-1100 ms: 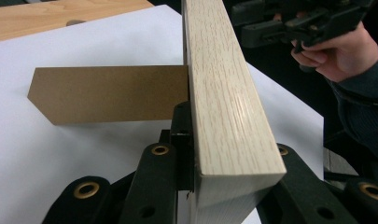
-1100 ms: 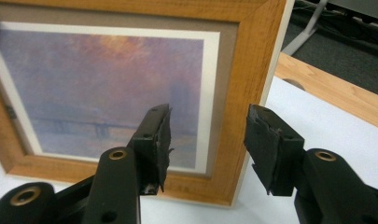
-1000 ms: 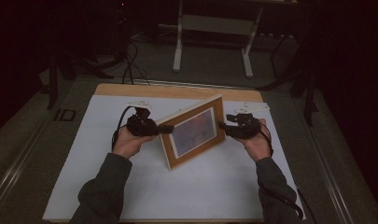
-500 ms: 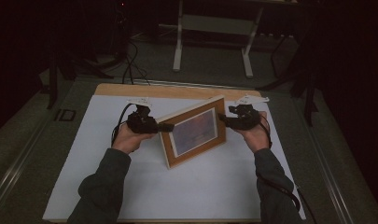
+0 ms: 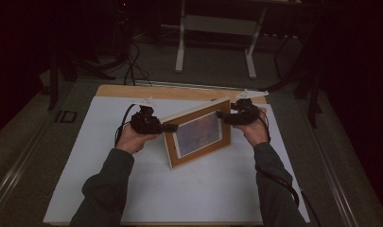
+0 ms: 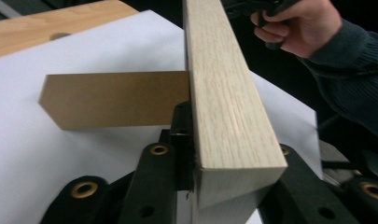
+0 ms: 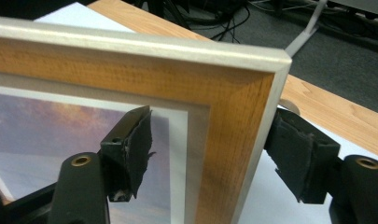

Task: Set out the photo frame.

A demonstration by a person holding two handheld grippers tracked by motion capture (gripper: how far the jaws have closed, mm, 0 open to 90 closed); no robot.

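A wooden picture frame (image 5: 198, 135) with a sunset photo stands tilted on the white sheet (image 5: 132, 189), propped by its brown back stand (image 6: 116, 98). My left gripper (image 5: 169, 127) grips the frame's left edge. In the left gripper view the frame (image 6: 224, 93) sits between the jaws of my left gripper (image 6: 235, 154); they have just been opening a little, and the pad still lies against the wood. My right gripper (image 5: 222, 115) is at the upper right corner. Its jaws have just been opening. In the right gripper view its pads (image 7: 135, 144) stand apart on either side of the corner (image 7: 233, 130).
The sheet covers a wooden tabletop (image 5: 179, 92) whose far strip is bare. Behind the table, on the dark floor, stand a white metal support (image 5: 213, 23) and loose cables (image 5: 130, 66). Bare sheet lies in front of the frame.
The right gripper's jaws have spread off the frame's upper right corner, and that hand has shifted slightly toward the far side. The left hand and the frame have stayed put.
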